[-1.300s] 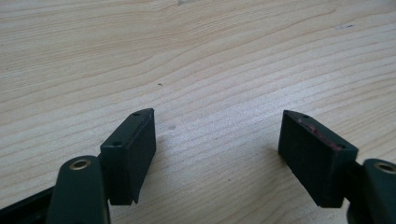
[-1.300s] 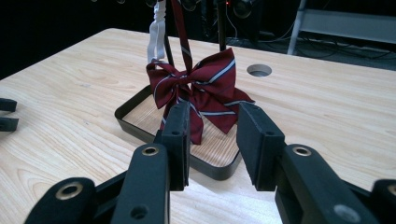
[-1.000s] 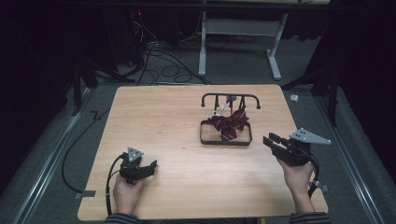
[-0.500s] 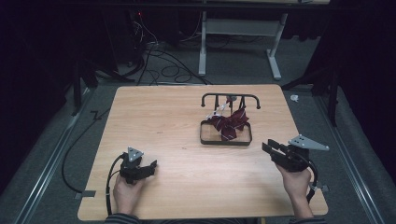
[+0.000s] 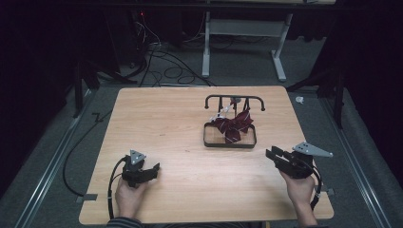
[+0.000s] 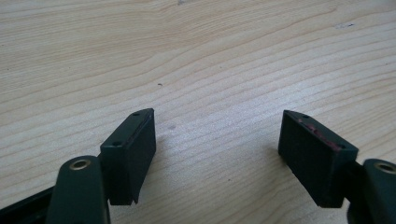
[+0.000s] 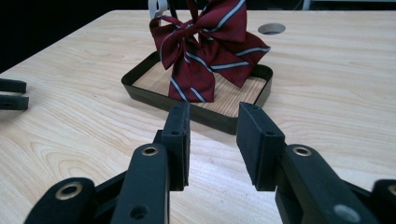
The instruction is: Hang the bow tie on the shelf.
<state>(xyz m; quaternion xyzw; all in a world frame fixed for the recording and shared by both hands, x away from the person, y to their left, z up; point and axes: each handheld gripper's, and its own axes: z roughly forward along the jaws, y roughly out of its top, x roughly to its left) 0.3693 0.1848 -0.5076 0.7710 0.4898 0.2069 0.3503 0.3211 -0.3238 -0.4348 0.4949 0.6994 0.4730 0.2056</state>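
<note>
Right now the red striped bow tie [image 5: 234, 125] hangs from a small black rack [image 5: 234, 99], its tails inside the black tray [image 5: 229, 143] on the wooden table [image 5: 180, 123]. Near the tray, the right gripper [image 7: 212, 140] points at the bow tie with its 2 jaws apart, holding nothing. Well apart, the left gripper [image 6: 217, 149] sits low over bare wood, maybe touching it, jaws wide open.

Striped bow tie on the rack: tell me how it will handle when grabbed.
The striped bow tie is folded cloth with drooping tails, so probably floppy and light. It hangs from the black rack over the tray, so a pull may tip the rack.
</note>
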